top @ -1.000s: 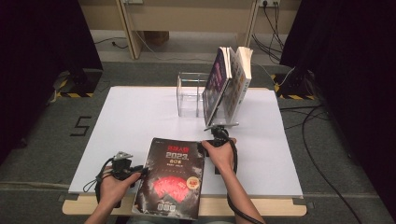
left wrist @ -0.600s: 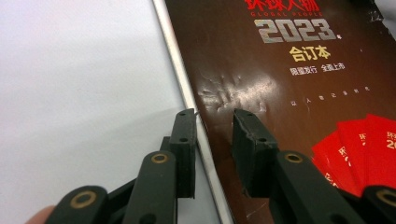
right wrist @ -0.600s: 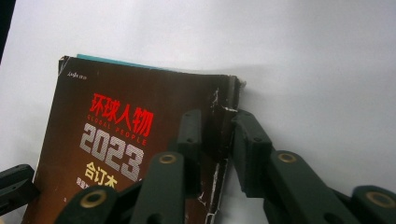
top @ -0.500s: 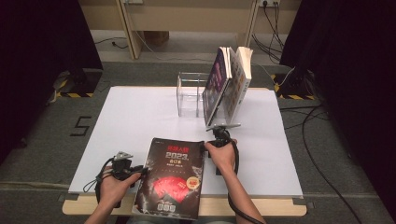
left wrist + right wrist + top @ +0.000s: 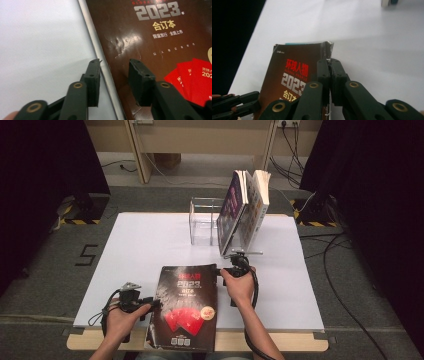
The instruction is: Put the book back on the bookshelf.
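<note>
My right tool (image 5: 329, 65) just closed, pinching book (image 5: 186, 306) corner; left tool (image 5: 113, 75) just opening, astride book's edge on counter (image 5: 145, 245).

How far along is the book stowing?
Done: two books already lean in the clear rack. In hand: the right tool has just closed on the dark book at its far right edge; the left tool has just been opening, jaws astride the book's left edge without pressing. Left: lift the book, stand it in the rack.
</note>
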A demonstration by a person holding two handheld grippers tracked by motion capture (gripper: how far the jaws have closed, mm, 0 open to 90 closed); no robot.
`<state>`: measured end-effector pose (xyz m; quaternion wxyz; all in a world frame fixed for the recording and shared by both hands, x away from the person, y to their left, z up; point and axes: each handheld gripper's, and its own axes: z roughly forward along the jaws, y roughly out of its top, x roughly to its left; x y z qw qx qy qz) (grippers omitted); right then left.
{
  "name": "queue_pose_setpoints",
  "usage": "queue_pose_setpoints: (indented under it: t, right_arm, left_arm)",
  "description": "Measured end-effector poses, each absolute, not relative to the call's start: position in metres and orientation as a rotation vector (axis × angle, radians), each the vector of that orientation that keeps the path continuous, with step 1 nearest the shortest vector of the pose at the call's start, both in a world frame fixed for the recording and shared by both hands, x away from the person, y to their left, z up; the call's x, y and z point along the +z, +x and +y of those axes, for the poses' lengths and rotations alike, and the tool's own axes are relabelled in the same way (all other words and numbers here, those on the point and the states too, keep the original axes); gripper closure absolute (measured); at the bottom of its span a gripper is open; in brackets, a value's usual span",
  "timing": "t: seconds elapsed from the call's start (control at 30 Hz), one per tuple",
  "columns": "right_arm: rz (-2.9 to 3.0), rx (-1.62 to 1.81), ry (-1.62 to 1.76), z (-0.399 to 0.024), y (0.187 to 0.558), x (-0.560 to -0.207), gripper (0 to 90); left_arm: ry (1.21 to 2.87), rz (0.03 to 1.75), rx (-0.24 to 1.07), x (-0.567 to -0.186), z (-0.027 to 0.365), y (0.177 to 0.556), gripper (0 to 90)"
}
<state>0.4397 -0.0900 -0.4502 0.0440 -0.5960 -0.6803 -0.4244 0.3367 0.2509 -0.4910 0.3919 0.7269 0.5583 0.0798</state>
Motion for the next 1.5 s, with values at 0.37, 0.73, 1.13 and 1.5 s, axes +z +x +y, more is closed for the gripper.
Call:
queue_pose_setpoints:
  t: [0.37,0.73,1.13,1.5]
  right_arm:
    - [-2.175,-1.519,-1.780,-0.091,0.424,-0.413,88.2]
    - [-2.205,-1.742,-1.760,-0.096,0.406,-0.378,88.2]
    - [-2.238,-1.951,-1.780,-0.100,0.395,-0.340,88.3]
    - [-2.218,-2.032,-1.763,-0.100,0.401,-0.325,88.3]
  left_arm:
    - [1.774,1.381,0.244,-0.485,0.253,0.336,54.5]
    - [1.730,1.377,0.271,-0.483,0.255,0.336,52.9]
    - [1.730,1.379,0.266,-0.484,0.254,0.337,52.7]
    - [1.738,1.378,0.262,-0.486,0.253,0.337,52.7]
